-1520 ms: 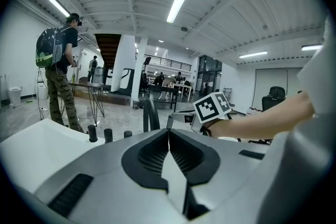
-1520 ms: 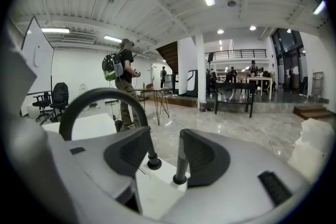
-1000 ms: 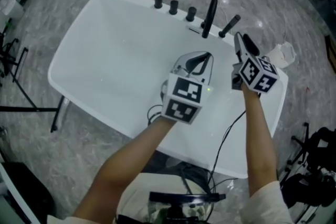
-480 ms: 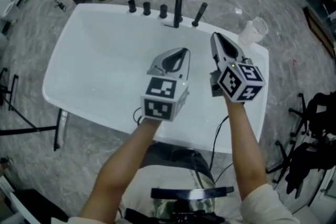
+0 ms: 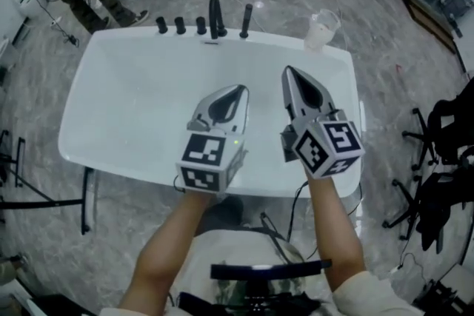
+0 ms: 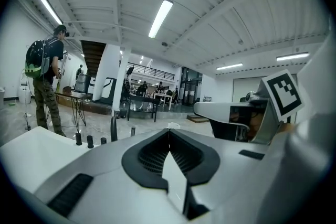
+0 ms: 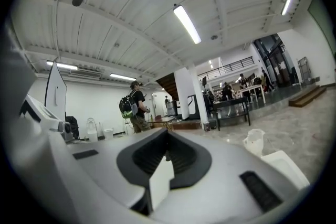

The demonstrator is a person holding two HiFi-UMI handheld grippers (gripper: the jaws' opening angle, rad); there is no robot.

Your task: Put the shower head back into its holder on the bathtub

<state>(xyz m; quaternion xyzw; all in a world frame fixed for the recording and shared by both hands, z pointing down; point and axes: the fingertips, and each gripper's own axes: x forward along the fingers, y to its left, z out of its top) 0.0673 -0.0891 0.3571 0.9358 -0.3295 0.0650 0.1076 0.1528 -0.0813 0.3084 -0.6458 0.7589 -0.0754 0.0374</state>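
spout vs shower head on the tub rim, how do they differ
The spout is taller and thicker; the shower head is shorter and slimmer. The spout stands next to the knobs; the shower head ends the row. Both are black, on the tub's far rim.

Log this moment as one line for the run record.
left hand-held gripper: shut, empty | right hand-held gripper: just closed, empty | shower head: standing on bathtub far rim beside faucet

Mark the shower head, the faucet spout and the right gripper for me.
shower head (image 5: 246, 20): head view, its black handle.
faucet spout (image 5: 215, 17): head view, its upright stem.
right gripper (image 5: 289, 74): head view, its closed jaw tips.
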